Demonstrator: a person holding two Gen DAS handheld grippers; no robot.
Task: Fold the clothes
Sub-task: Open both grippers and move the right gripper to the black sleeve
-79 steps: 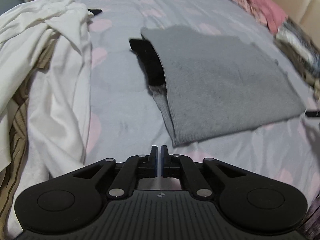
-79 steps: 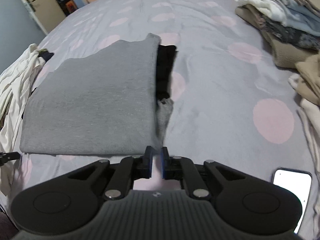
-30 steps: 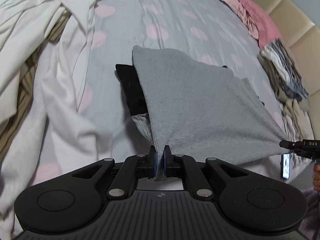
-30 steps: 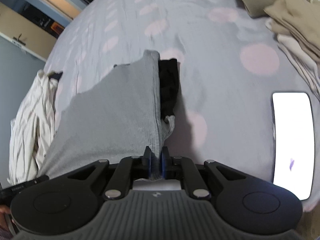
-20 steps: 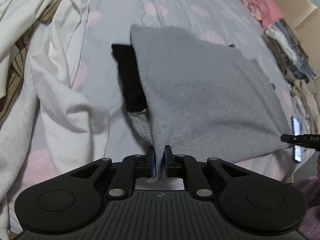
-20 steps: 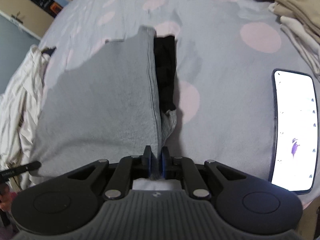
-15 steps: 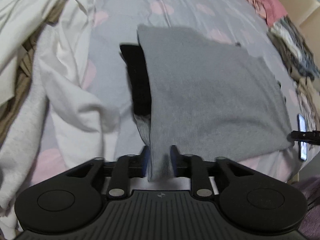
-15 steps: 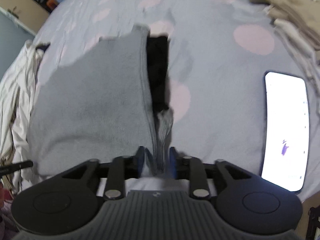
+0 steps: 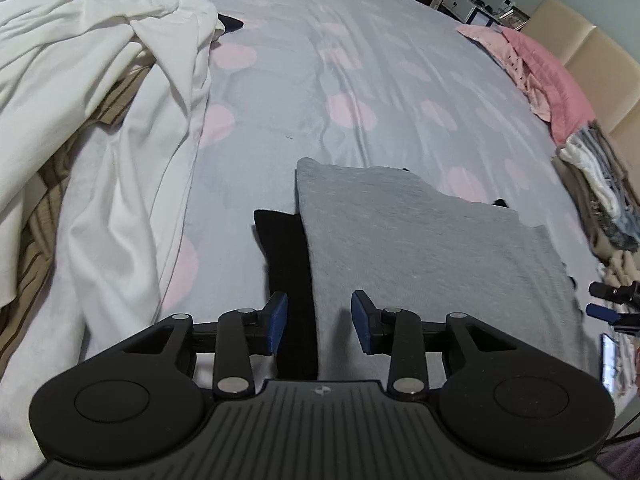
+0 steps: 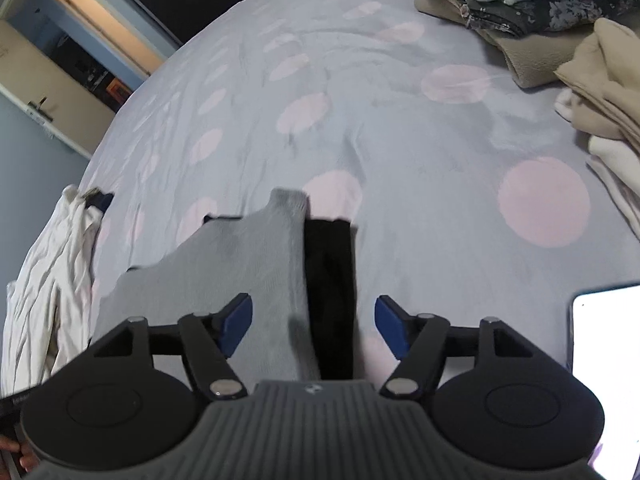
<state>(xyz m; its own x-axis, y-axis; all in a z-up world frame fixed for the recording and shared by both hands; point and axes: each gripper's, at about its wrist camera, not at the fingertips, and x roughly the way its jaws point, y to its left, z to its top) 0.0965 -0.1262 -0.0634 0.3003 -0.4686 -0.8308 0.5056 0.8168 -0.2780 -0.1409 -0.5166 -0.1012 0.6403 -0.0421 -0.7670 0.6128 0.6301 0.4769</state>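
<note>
Left gripper [image 9: 319, 322]: blue-padded fingers spread wide, nothing between the pads, poised above the near left edge of the grey garment [image 9: 420, 248]. Right gripper [image 10: 312, 324]: likewise spread and empty, above the garment's near right edge (its fingertips also show at the right margin of the left wrist view). The grey garment lies flat on the bed sheet [image 9: 360, 72], a lilac sheet with pink dots, near the front edge of the bed. A black piece of cloth [image 9: 286, 248] protrudes from beneath each side edge of the grey layer. White clothes [image 9: 92, 92] are heaped to the left; a folded stack [image 10: 532, 12] and beige clothes [image 10: 608, 80] lie to the right, beside a lit phone [image 10: 604, 356].
</note>
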